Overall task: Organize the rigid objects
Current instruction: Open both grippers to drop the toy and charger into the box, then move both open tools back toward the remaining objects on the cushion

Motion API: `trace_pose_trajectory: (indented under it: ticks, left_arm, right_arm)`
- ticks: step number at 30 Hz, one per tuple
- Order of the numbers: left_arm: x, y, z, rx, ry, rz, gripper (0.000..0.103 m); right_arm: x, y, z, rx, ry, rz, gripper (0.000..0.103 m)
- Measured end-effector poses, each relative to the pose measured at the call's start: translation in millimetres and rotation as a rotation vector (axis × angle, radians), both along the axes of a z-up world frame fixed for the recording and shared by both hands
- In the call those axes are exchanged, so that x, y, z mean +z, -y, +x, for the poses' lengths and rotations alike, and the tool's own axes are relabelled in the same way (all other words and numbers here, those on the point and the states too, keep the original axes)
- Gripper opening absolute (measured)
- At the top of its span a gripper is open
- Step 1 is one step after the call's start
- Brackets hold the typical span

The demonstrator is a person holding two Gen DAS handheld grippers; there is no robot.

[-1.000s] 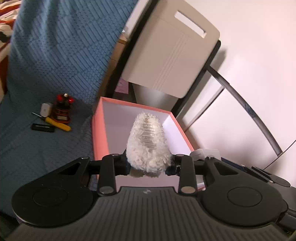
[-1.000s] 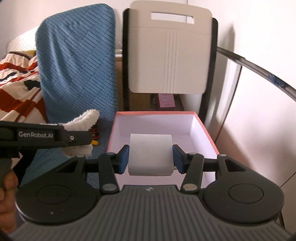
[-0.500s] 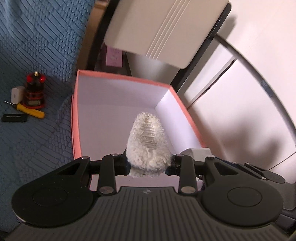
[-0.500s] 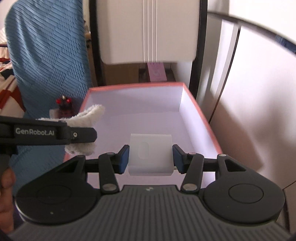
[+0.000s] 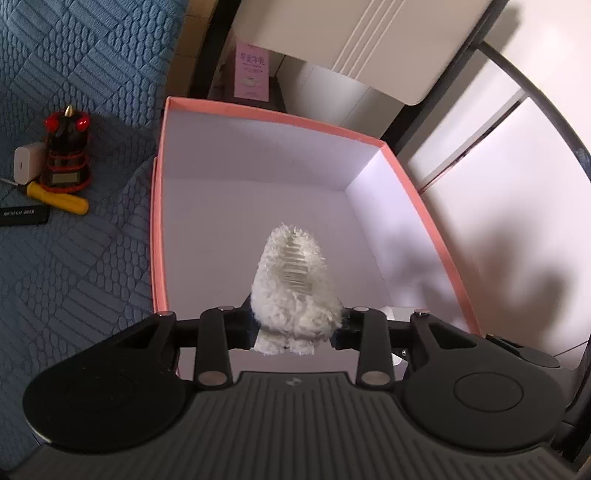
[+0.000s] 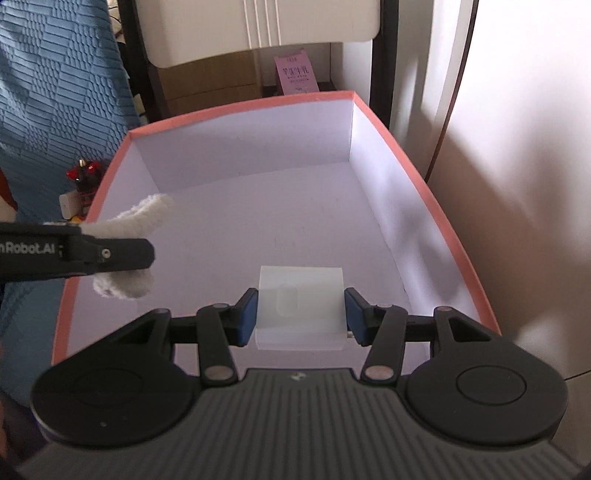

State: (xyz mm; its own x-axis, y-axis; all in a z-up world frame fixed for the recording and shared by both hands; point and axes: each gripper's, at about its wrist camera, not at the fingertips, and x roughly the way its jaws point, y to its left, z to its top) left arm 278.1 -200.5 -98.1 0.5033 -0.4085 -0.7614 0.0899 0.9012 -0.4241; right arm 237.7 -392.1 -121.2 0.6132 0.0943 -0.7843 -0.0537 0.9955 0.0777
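Pink box (image 6: 436,206) below both: left hand-held gripper (image 5: 295,325) opening around soft fuzzy brush (image 5: 295,284), right hand-held gripper (image 6: 300,312) side-clamps light stiff white block (image 6: 300,306).

Blue quilted cover (image 5: 74,258), pale folding chair (image 6: 258,29), pink carton (image 5: 252,75) behind, white wall (image 6: 517,184)

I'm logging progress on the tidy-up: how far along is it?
Done: nothing lies in the pink box yet. In hand: the left gripper, jaws opening, has the fluffy white object between them; the right gripper holds a white block over the box. Left: the red figurine, charger, screwdriver and black stick on the blue cover.
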Motion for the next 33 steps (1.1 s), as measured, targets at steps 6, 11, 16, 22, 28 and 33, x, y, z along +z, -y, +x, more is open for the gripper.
trace_pose_trajectory:
  ticks: [6,11,16,22,28,33]
  left_arm:
    - [8.8,-1.4,-9.0,-0.005,0.028,-0.003,0.061]
    - [25.3,-7.3,-22.4,0.002,0.062,-0.013,0.061]
    - [46.7,-18.9,-45.2,0.017,0.116,-0.015,0.061]
    - [74.5,-39.7,-76.8,0.056,0.192,-0.01,0.061]
    - [99.5,-63.2,-107.6,0.098,0.269,0.001,0.061]
    - [116.7,-85.7,-134.0,0.138,0.329,0.016,0.061]
  right_arm:
    - [2.6,0.5,-3.8,-0.013,0.007,0.001,0.055]
    - [16.2,-3.4,-16.7,-0.007,0.038,0.01,0.055]
    - [31.8,-12.5,-35.4,0.009,0.074,0.02,0.055]
    - [56.5,-29.4,-59.5,0.041,0.149,0.033,0.055]
    - [79.7,-45.5,-80.6,0.075,0.226,0.053,0.055]
    - [97.6,-63.9,-102.0,0.121,0.295,0.048,0.055]
